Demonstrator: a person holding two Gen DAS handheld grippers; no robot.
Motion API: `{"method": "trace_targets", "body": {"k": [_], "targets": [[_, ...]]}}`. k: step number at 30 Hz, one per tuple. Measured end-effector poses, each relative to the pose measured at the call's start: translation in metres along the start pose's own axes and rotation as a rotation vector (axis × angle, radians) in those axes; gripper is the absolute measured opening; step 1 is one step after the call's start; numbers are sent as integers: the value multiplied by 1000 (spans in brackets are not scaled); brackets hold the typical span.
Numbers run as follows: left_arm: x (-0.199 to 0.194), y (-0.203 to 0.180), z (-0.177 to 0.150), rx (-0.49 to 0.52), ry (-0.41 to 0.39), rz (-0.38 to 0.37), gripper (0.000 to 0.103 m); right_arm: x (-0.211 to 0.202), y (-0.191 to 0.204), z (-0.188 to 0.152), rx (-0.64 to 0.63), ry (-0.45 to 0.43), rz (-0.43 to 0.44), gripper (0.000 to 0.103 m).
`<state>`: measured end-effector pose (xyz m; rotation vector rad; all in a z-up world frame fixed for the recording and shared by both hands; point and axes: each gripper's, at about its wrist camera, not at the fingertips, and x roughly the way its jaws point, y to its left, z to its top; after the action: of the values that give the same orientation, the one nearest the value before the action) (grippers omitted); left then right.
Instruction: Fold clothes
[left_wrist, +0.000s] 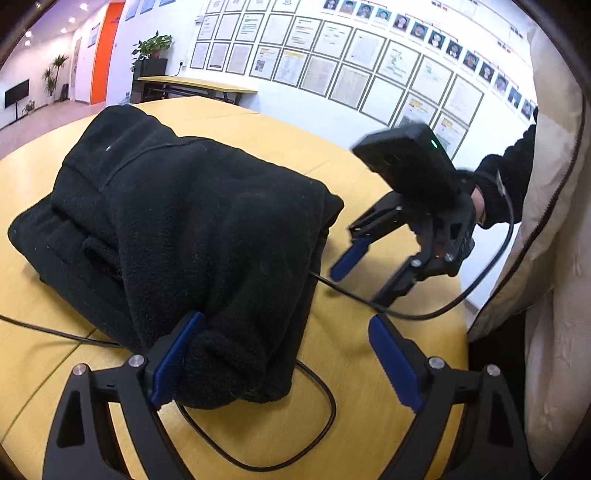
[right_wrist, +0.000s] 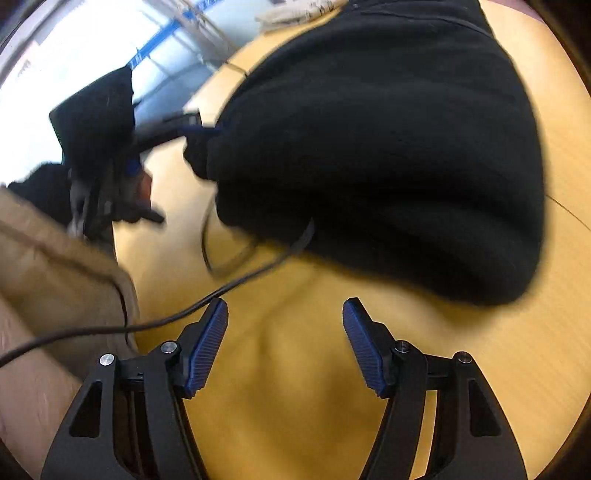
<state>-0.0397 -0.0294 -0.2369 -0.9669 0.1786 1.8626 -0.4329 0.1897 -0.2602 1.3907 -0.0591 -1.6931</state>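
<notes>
Fingers of the left gripper (left_wrist: 284, 360) are standing wide apart, one pad (left_wrist: 177, 358) touching the black garment (left_wrist: 177, 221), gripping nothing. The folded bundle is lying upper left on the surface (left_wrist: 351, 354); the right gripper (right_wrist: 282, 343), equally spread and empty, is sitting beside it.

Black fleece on a yellow wood-tone surface

The folded garment (left_wrist: 177, 221) is plain black, flecked with pale lint. The surface (left_wrist: 351, 354) is warm yellow. Both tools, left (left_wrist: 284, 362) and right (right_wrist: 284, 343), are black with ribbed blue pads (left_wrist: 391, 365). A black cable (left_wrist: 321, 406) runs at 6 o'clock; a cream jacket (left_wrist: 554, 221) shows at 3 o'clock.
</notes>
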Motion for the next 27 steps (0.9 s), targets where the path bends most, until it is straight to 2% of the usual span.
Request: {"method": "trace_targets", "body": {"k": [3,6,9,10,12,16,20,22,24,27], "targets": [[0,0,1,7,11,5,93,13,-4,16,52,-59,56,60],[1,0,2,22,16,6,93,24,-8,24,77,-53,65,52],[-2,2,3,11,13,-9,94,26,-16,26,153,-63,138,51],[-2,2,3,15,15,-11,94,23,-20,26,171,-69,151,53],[-3,2,3,20,16,-17,94,17,-27,26,207,-82,179,73],[-4,5,3,20,13,-39,94,12,-43,26,265,-81,206,77],[-5,5,1,40,16,-45,94,24,-48,40,276,-64,191,78],[-4,5,2,39,15,-48,94,28,-45,40,223,-39,142,65],[-4,5,2,43,17,-49,94,39,-36,46,165,0,74,11],[-5,6,3,45,22,-54,94,44,-26,47,121,2,7,8]]}}
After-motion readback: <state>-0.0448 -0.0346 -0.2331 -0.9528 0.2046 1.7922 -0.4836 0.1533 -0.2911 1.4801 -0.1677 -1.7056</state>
